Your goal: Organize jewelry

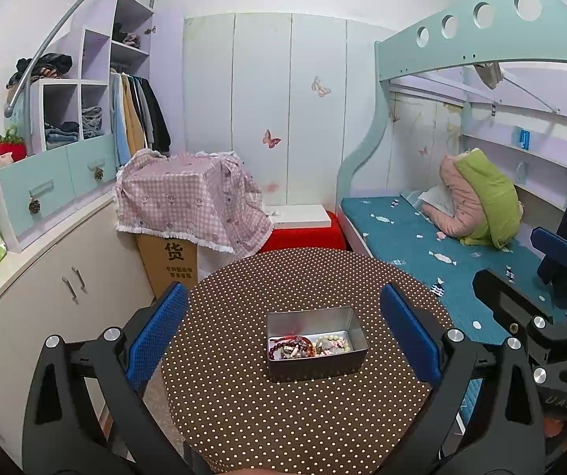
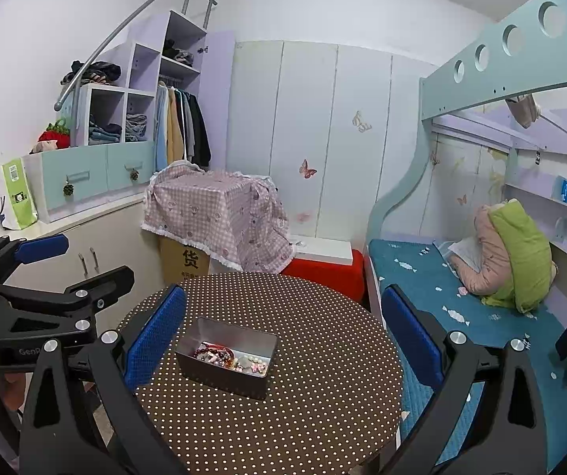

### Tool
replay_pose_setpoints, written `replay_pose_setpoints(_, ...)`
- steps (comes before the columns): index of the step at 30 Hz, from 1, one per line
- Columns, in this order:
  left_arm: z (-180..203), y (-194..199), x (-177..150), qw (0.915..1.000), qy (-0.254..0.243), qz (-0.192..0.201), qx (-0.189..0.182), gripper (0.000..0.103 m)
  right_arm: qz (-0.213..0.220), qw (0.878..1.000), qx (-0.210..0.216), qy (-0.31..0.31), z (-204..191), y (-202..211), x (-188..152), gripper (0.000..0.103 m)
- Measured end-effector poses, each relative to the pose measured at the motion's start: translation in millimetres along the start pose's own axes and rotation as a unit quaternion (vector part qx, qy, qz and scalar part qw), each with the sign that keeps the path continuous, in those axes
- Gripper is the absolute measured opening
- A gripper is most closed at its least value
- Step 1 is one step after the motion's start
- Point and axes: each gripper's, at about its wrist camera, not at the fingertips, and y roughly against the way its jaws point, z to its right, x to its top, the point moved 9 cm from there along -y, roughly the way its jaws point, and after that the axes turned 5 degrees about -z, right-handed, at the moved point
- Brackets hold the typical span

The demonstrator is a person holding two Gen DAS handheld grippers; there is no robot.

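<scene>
Table: a round table (image 1: 244, 396) covered in brown cloth with small pale dots; beyond its far edge stand a cardboard box draped in pink checked cloth (image 1: 188, 202) and a red stool (image 1: 303, 237).
Tin: an open rectangular grey metal tin (image 1: 315, 368) sits on the table, about mid-way across and nearer the near edge than the far one, lid off.
Tin's axis: in the left wrist view its long axis runs left to right, nearly parallel to the near edge; in the right wrist view the same tin (image 2: 220, 376) appears turned, its long axis slanting from near right to far left.
Jewelry: a dark red beaded bracelet (image 1: 289, 348) lies in the left part of the tin, and a strand of pale green and pink beads (image 1: 333, 344) in the right part; the two lie close together, and whether they touch cannot be told.
Left gripper (image 1: 283, 336): black frame with blue pads, jaws spread wide, holding nothing, above the table with the tin seen between them.
Right gripper (image 2: 283, 340): same build, jaws spread wide and empty, above the table; the tin lies toward its left finger.
Bed: a bunk bed with a teal mattress (image 1: 422, 245) lies to the right of the table.
</scene>
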Motion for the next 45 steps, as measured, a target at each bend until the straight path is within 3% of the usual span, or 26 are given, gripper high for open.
replay_pose_setpoints(30, -7.4, 4.3, 11.2, 0.9999, 0.006, 0.014, 0.003, 0.098, 0.027, 0.999, -0.016, 0.013, -12.9, 4.7, 14.2, 0.095)
replay_pose_setpoints(45, -6.8, -17.9, 6.6, 0.9998, -0.001, -0.017, 0.007, 0.098, -0.013, 0.999, -0.029, -0.011, -8.9, -11.5, 2.0, 0.095)
